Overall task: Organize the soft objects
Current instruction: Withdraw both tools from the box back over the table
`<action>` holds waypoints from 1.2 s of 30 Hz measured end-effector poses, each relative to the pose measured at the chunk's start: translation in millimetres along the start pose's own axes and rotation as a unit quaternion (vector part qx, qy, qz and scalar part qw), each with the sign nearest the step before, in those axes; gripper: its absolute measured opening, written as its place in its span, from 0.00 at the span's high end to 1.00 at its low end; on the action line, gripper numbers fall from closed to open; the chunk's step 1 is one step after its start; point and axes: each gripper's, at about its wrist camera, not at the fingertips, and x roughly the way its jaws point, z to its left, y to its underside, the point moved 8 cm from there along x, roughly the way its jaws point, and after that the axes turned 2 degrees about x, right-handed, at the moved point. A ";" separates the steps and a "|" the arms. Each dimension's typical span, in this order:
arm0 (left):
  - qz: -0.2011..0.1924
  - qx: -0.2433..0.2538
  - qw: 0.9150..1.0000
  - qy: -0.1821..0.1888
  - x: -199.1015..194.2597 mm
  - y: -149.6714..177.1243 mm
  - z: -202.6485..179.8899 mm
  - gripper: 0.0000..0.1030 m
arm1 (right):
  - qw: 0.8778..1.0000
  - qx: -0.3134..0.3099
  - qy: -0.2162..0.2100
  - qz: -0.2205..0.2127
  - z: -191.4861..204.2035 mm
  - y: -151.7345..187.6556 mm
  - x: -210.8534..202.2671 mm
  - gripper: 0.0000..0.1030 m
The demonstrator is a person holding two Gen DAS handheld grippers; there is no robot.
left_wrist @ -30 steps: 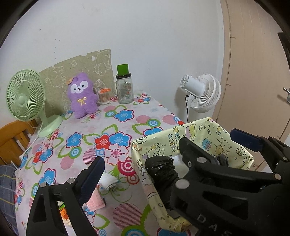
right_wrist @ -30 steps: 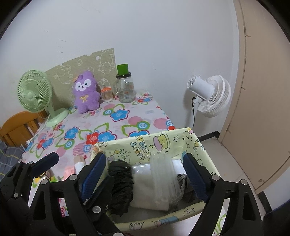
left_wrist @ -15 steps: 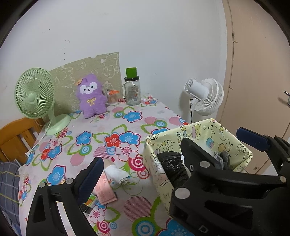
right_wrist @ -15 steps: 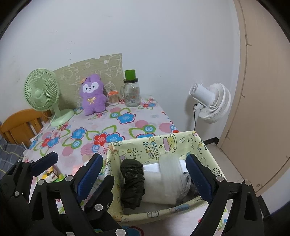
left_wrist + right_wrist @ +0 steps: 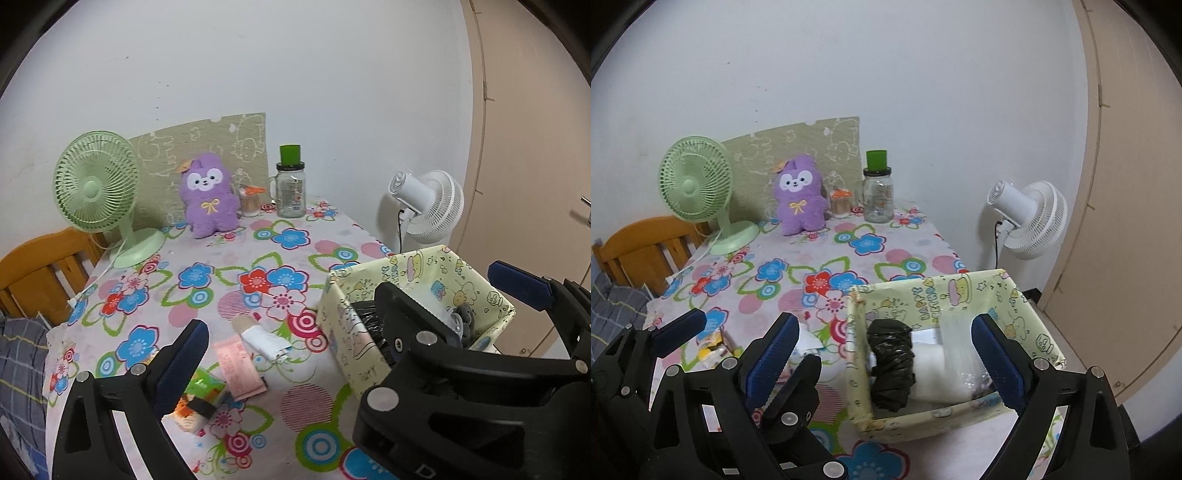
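Holding black bag (image 5: 891,363), white bundle (image 5: 936,376): yellow box (image 5: 938,299) (printed).

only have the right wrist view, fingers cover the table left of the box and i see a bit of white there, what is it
Observer: A small white rolled cloth, lying loose on the flowered tablecloth.
Operator: is it touching the box
Observer: No. In the left wrist view, bare tablecloth shows between the cloth and the yellow box.
Operator: anything else loose beside it
Observer: A flat pink packet lies right beside the cloth, on the side away from the box.
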 end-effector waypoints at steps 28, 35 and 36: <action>-0.011 -0.033 0.998 -0.048 -30.3 20.0 75.9 0.01 | 0.998 -0.034 -0.048 -0.010 85.9 6.6 -10.5 0.03; -0.004 -0.035 0.998 -0.059 -27.5 27.9 85.7 0.01 | 0.997 -0.046 -0.055 -0.005 97.7 12.6 -5.7 0.03; -0.003 -0.035 0.998 -0.060 -27.1 29.2 86.7 0.01 | 0.997 -0.047 -0.058 -0.002 99.0 13.5 -4.4 0.03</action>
